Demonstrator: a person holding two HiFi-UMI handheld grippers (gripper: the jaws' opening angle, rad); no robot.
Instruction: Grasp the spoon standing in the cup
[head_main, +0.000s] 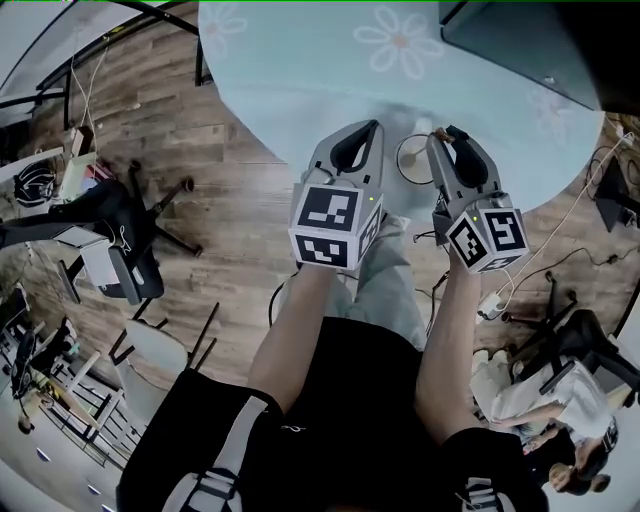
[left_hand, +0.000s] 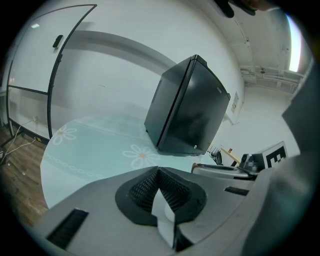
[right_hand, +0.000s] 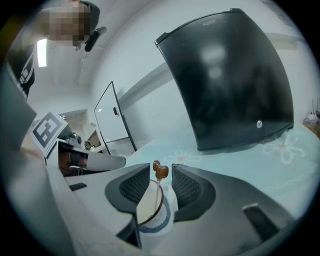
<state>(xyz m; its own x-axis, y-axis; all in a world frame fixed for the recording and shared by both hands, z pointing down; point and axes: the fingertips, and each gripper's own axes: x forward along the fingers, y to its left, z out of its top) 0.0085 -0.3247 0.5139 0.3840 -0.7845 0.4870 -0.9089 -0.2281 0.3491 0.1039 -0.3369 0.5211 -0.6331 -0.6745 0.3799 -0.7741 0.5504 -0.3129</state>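
A white cup (right_hand: 149, 212) stands on the pale blue flowered tablecloth (right_hand: 280, 165), near the table's front edge. In it stands a thin spoon (right_hand: 160, 172) with a brown heart-shaped top. My right gripper (right_hand: 161, 169) straddles that top with its jaws apart; a small gap shows on each side, so neither pad presses it. In the head view the cup (head_main: 413, 160) sits just left of my right gripper (head_main: 446, 134). My left gripper (head_main: 372, 127) hovers to the cup's left, its pads (left_hand: 172, 192) meeting at the tips, with nothing between them.
A large black box (head_main: 530, 40) sits on the table (head_main: 300, 70) at the far right, ahead of both grippers (right_hand: 230, 80). Office chairs (head_main: 120, 230) stand on the wood floor at the left. Cables (head_main: 560, 235) lie on the floor at the right.
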